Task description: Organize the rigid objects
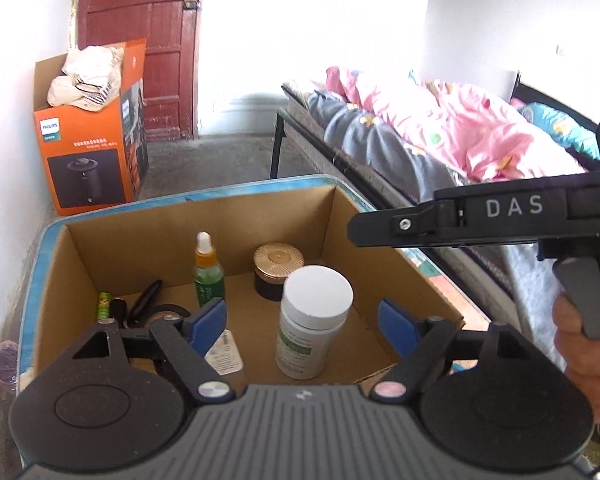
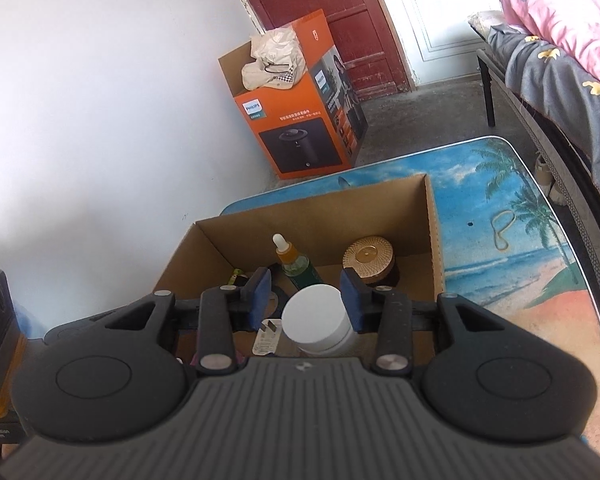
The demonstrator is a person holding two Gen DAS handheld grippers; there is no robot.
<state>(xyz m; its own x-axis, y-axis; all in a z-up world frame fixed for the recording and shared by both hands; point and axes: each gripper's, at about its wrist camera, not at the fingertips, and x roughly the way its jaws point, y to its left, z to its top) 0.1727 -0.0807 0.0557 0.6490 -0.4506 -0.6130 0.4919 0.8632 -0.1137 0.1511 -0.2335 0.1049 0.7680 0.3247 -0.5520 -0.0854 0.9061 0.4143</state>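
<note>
Bright daylight pours in through the doorway, so it glares pure white. Both pictures bend at the edges and have dark corners. The cardboard box looks shadowy inside.

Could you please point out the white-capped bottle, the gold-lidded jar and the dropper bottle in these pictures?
white-capped bottle (image 1: 318, 294): left wrist view, on its flat white cap.
gold-lidded jar (image 1: 279, 258): left wrist view, on the ribbed gold lid.
dropper bottle (image 2: 296, 266): right wrist view, on its green glass shoulder.

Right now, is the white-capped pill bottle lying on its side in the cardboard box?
No. In the left wrist view the white-capped pill bottle stands upright on the floor of the brown cardboard box, cap on top.
</note>
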